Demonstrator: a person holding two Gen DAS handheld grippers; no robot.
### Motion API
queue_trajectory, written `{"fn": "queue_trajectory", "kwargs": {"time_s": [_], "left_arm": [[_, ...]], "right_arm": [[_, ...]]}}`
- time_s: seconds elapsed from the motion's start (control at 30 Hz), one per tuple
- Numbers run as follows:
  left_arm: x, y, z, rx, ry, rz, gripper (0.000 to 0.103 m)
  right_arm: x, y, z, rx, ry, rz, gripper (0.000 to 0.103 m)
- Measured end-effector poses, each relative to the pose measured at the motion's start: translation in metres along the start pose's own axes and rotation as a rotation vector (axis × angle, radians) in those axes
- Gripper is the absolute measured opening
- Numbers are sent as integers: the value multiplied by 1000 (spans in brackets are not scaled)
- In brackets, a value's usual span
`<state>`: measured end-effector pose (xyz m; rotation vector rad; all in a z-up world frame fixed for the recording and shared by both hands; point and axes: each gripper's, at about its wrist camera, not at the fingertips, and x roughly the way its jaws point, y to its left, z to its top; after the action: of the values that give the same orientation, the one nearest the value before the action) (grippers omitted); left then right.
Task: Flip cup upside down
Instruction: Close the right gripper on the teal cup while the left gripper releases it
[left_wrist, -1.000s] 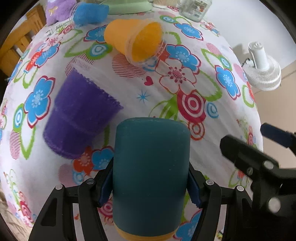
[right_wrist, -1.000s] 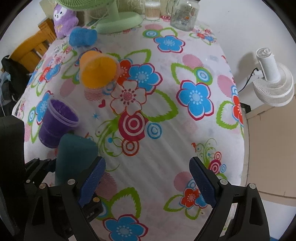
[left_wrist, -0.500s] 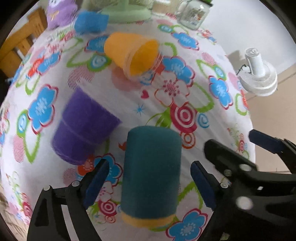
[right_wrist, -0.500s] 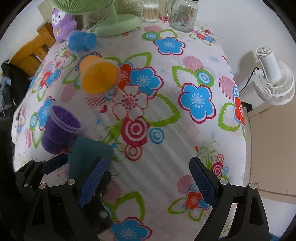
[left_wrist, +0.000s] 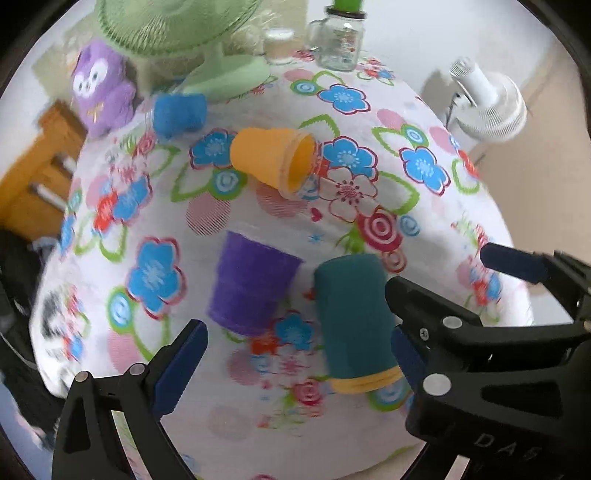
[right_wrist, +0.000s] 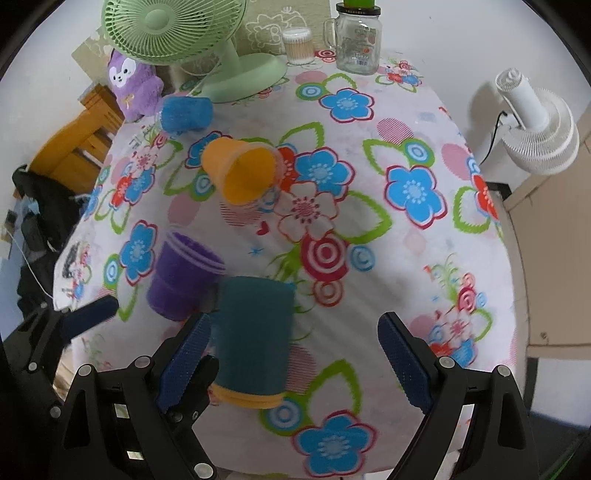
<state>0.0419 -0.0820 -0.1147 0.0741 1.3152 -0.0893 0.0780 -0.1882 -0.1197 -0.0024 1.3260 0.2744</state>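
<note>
A teal cup (left_wrist: 352, 321) with a yellow rim stands upside down on the flowered tablecloth (left_wrist: 424, 206); it also shows in the right wrist view (right_wrist: 255, 339). My left gripper (left_wrist: 295, 362) is open and empty, drawn back, with the cup between its fingers but untouched. My right gripper (right_wrist: 291, 365) is open and empty, just right of the cup; its fingers (left_wrist: 513, 262) show at the right of the left wrist view. A purple cup (right_wrist: 181, 280) stands upright beside the teal one. An orange cup (right_wrist: 240, 170) lies on its side farther back.
A blue cup (right_wrist: 186, 112) lies on its side near a green desk fan (right_wrist: 207, 44) at the back. A purple plush toy (right_wrist: 135, 85), a glass jar (right_wrist: 356, 44) and a cotton-swab box (right_wrist: 297, 46) stand along the far edge. A white fan (right_wrist: 535, 125) stands off the table's right side.
My left gripper has opened, let go of the teal cup and pulled back and up. The cup stays standing upside down on the cloth. The right gripper has risen a little.
</note>
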Motion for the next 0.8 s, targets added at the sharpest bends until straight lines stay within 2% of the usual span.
{"fn": "queue_trajectory", "kwargs": {"time_s": [0.1, 0.27, 0.4, 0.53, 0.7, 0.8], "left_arm": [[3, 9, -2, 67, 8, 14, 100], [16, 30, -3, 112, 39, 35, 100], [29, 45, -2, 104, 70, 39, 100], [38, 54, -3, 86, 100, 8, 100], [51, 55, -3, 94, 126, 8, 100], [57, 56, -2, 93, 143, 11, 100]], "right_arm": [[7, 8, -3, 28, 17, 1, 93], [28, 17, -3, 73, 33, -17, 93], [53, 24, 0, 85, 73, -19, 93], [74, 24, 2, 119, 124, -29, 92], [92, 25, 5, 120, 186, -59, 83], [99, 28, 7, 121, 209, -53, 73]]}}
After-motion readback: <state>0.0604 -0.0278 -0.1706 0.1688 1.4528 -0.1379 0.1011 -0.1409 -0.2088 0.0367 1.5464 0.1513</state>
